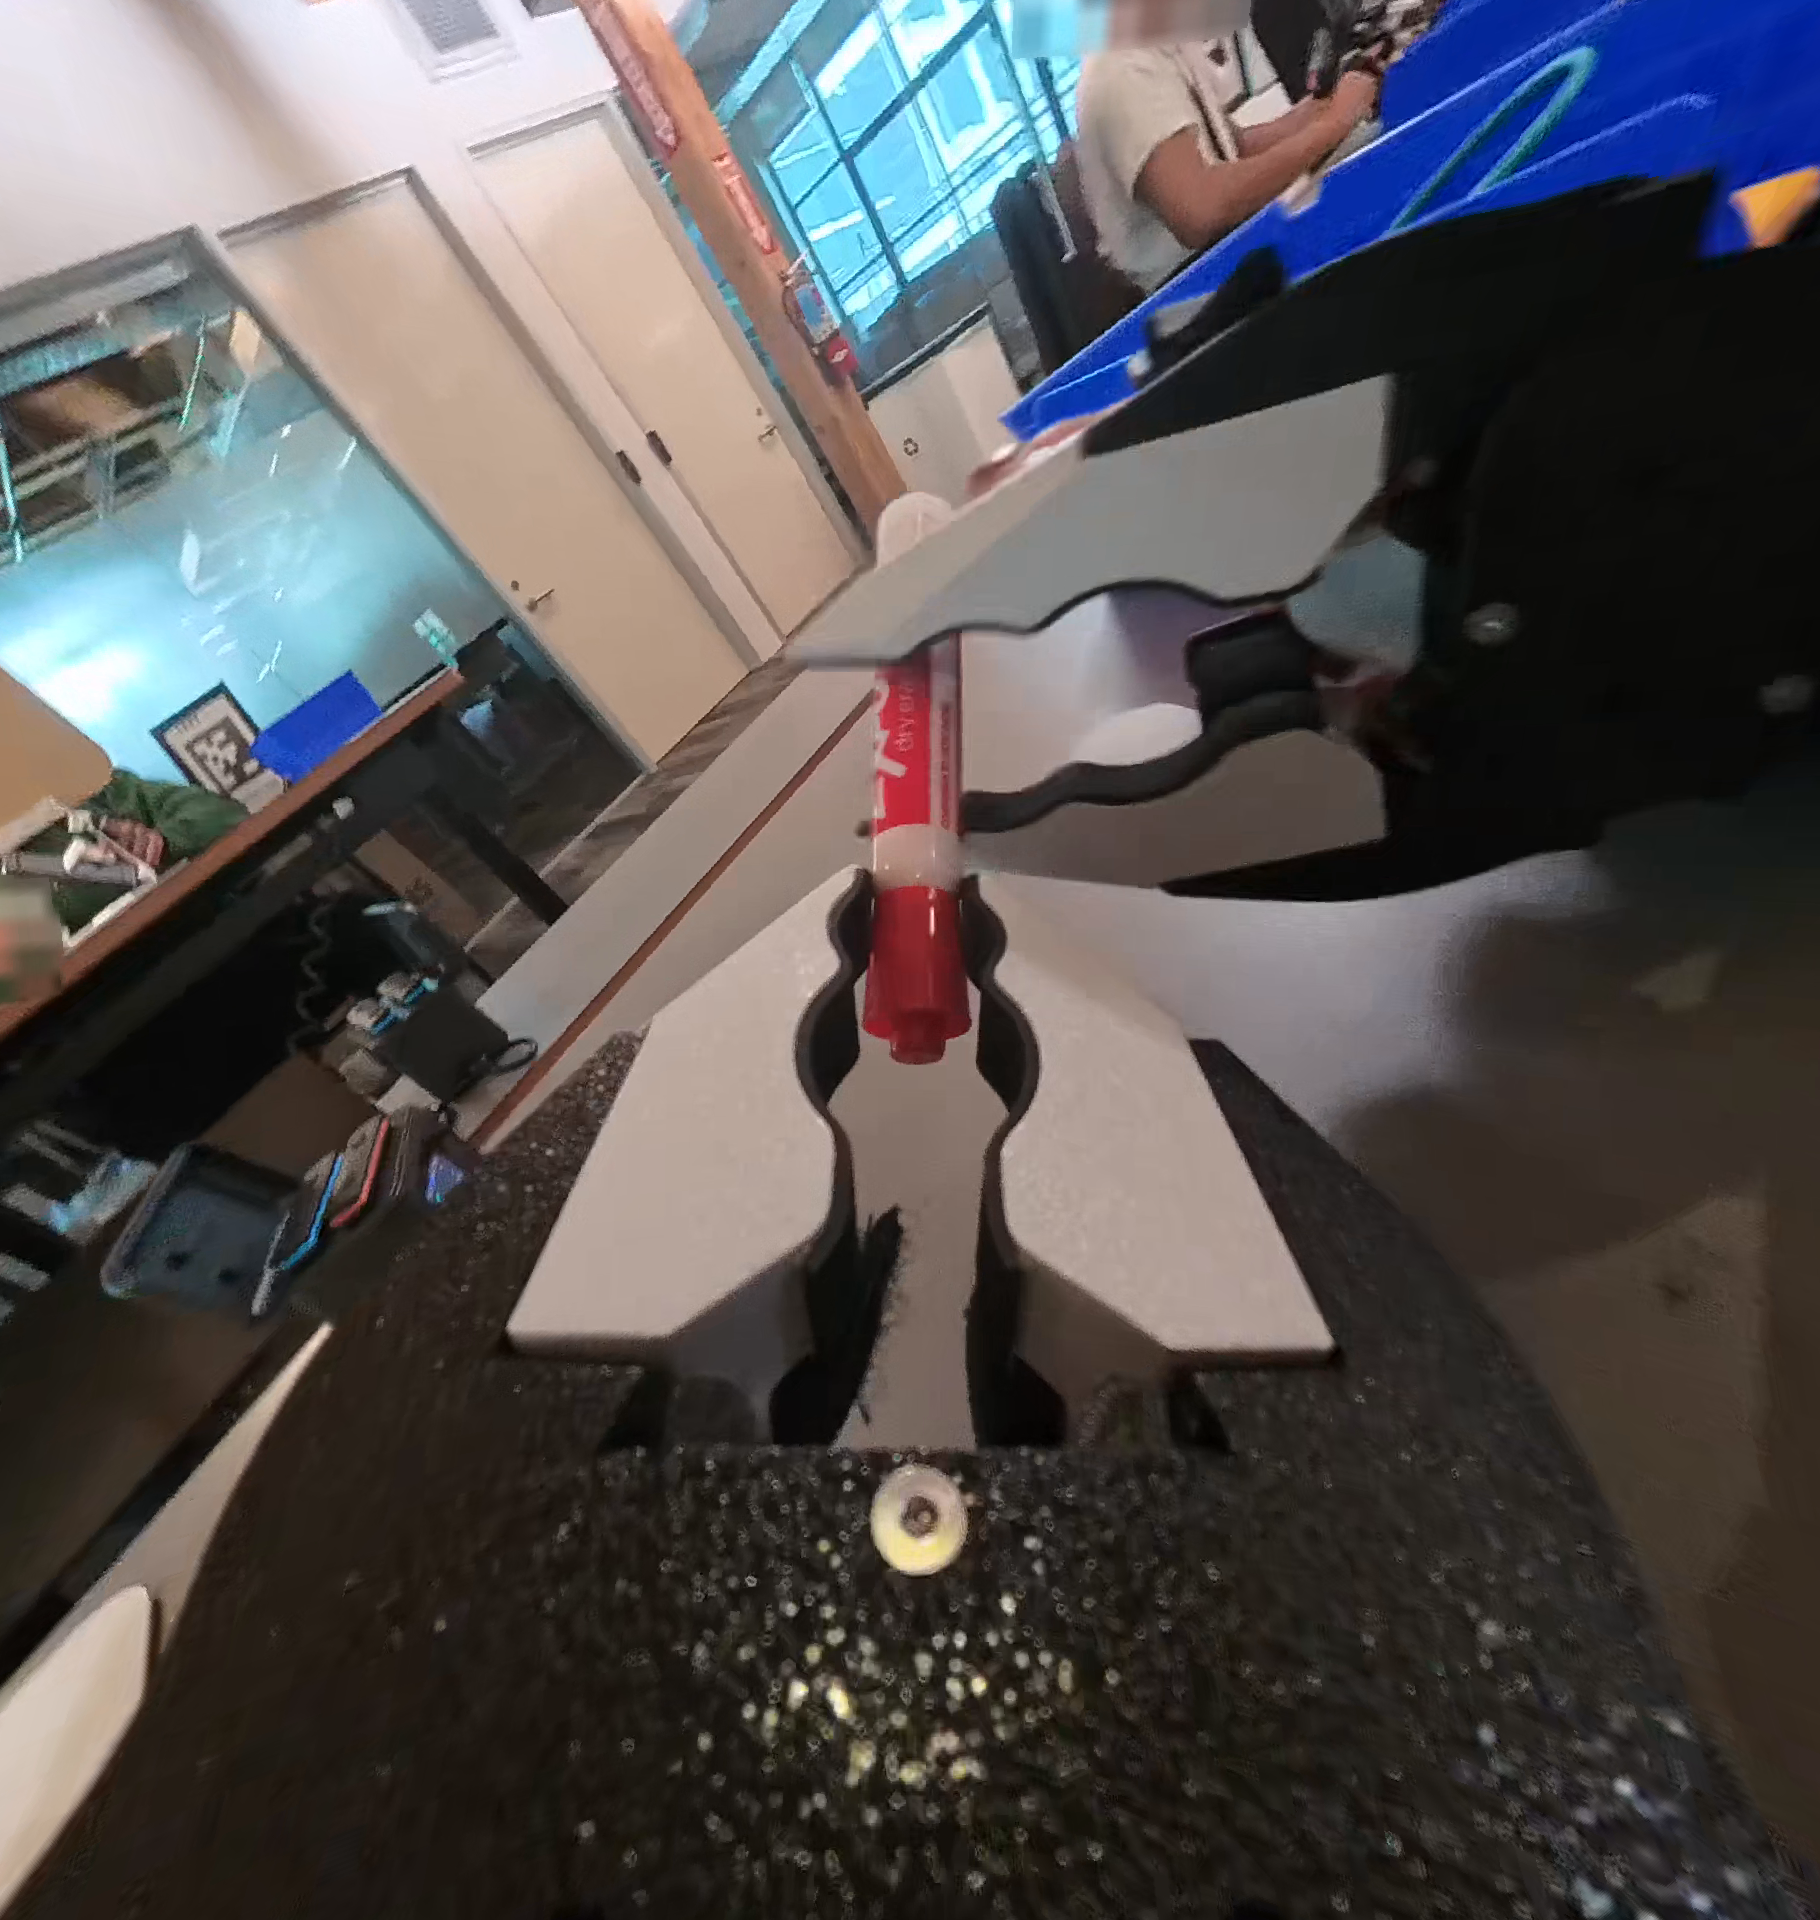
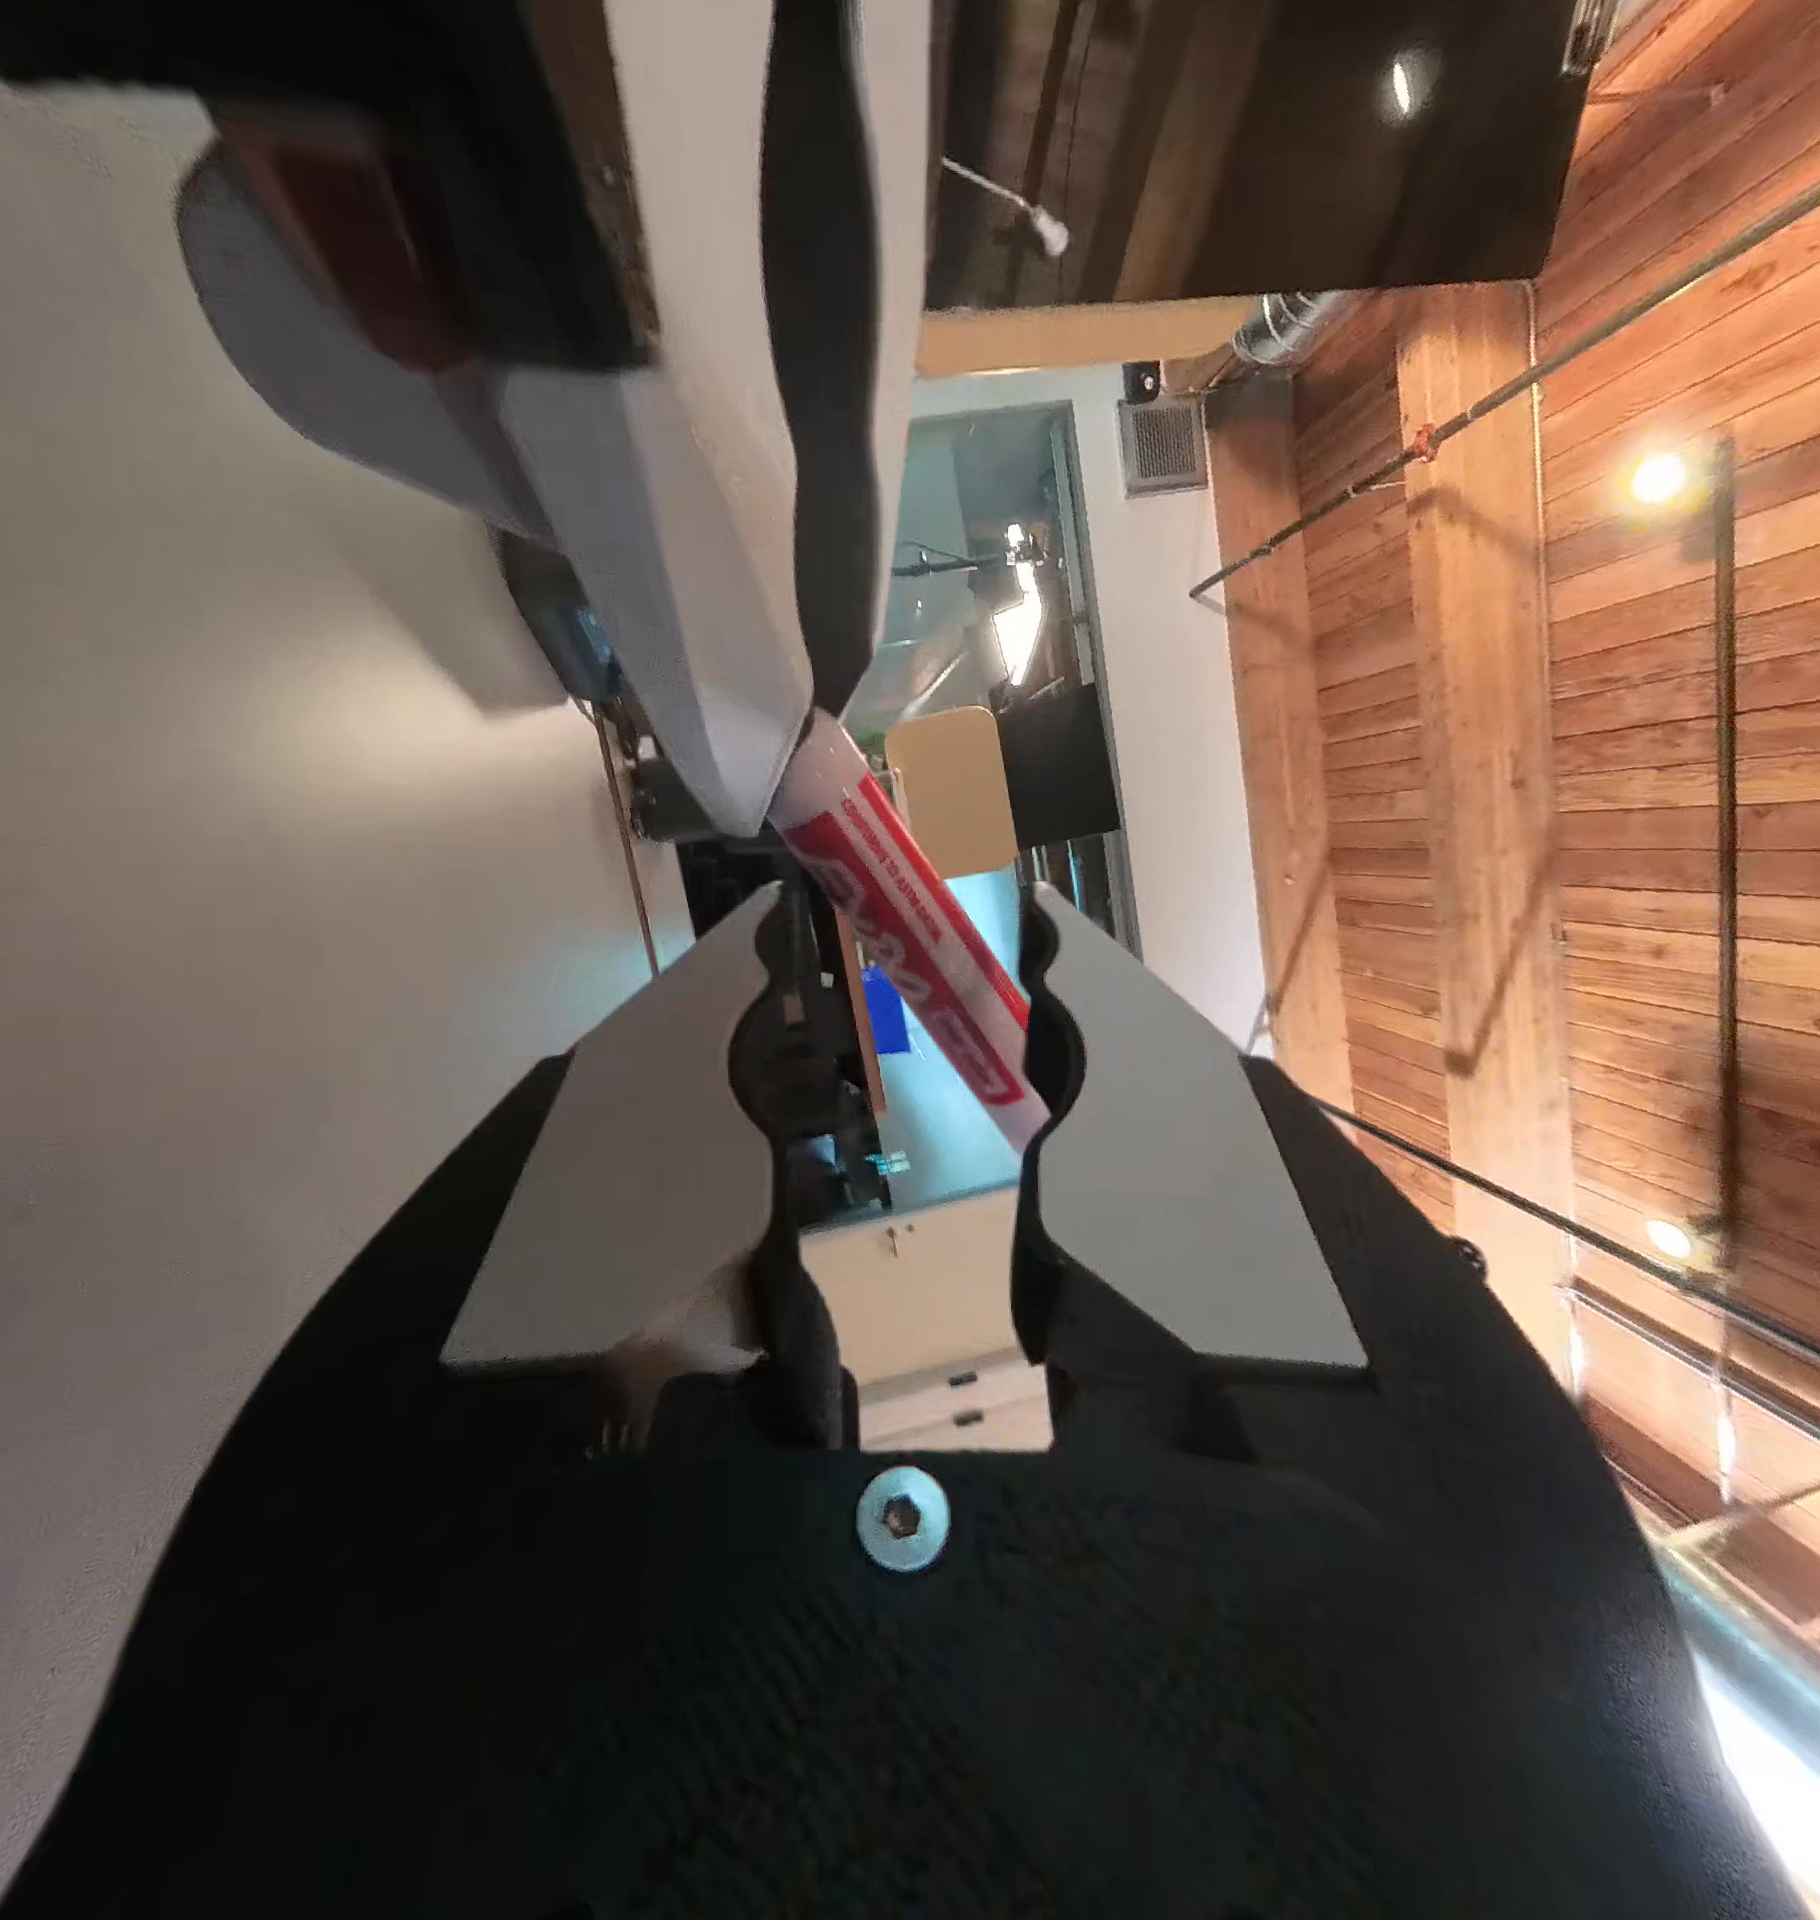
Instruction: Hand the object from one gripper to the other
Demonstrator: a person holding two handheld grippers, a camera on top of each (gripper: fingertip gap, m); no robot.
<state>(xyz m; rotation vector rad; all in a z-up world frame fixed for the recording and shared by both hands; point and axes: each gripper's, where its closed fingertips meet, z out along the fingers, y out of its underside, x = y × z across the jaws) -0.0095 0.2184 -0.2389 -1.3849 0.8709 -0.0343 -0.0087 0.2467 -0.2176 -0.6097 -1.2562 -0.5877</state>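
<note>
A red and white dry-erase marker [image 1: 918, 966] stands upright in mid-air. My left gripper [image 1: 918, 904] is shut on its red cap end. My right gripper [image 1: 885, 743] reaches in from the right and is open, one finger on each side of the marker's printed barrel. In the right wrist view the marker [image 2: 916, 935] lies slanted across the wide gap of my right gripper [image 2: 906, 904], with its far end against the right finger [image 2: 1124, 1122]. There the left gripper [image 2: 776, 769] comes in from the top and holds the marker's other end.
A pale tabletop [image 1: 1301, 1039] lies below the grippers. A blue bin [image 1: 1508, 156] and a seated person [image 1: 1145, 156] are behind. A brown-edged desk [image 1: 262, 790] with another person stands at left. The right wrist view shows a white wall and wooden ceiling [image 2: 1612, 831]. Less than 4 cm separates the two grippers' tips.
</note>
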